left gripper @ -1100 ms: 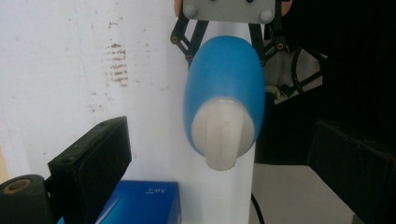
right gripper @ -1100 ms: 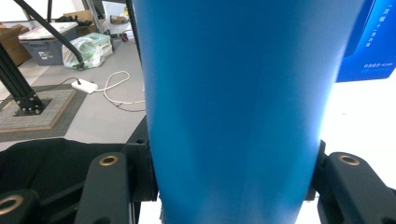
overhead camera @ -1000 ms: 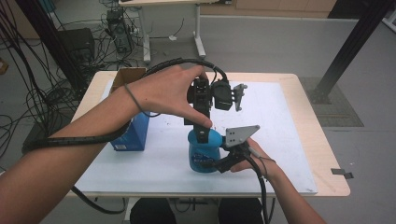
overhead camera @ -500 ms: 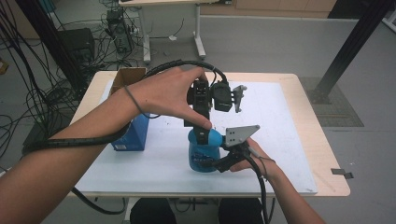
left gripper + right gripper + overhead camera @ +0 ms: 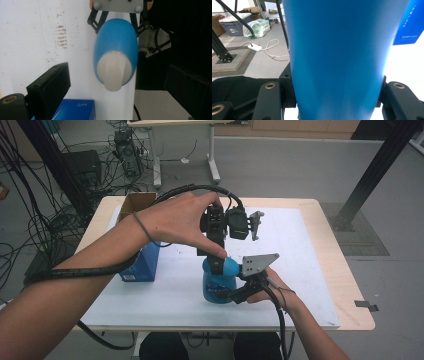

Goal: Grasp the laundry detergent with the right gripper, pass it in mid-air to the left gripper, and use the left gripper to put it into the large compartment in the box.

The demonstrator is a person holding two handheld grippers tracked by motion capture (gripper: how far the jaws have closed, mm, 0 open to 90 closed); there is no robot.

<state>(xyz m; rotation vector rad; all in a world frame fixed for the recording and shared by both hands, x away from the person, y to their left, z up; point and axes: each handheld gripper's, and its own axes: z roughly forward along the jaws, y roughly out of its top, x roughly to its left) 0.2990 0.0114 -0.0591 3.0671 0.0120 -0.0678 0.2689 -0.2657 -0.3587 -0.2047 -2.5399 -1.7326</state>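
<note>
High view shows the right gripper (image 5: 235, 292) clamping the blue bottle (image 5: 218, 281) upright on the table (image 5: 310, 270), the left gripper (image 5: 216, 262) spread wide over its cap (image 5: 114, 71); an off-centre closing could tip it.

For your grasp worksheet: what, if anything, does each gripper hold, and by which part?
The right gripper clamps the blue bottle by its body. The left gripper holds nothing; its jaws stand open either side of the white cap.
</note>
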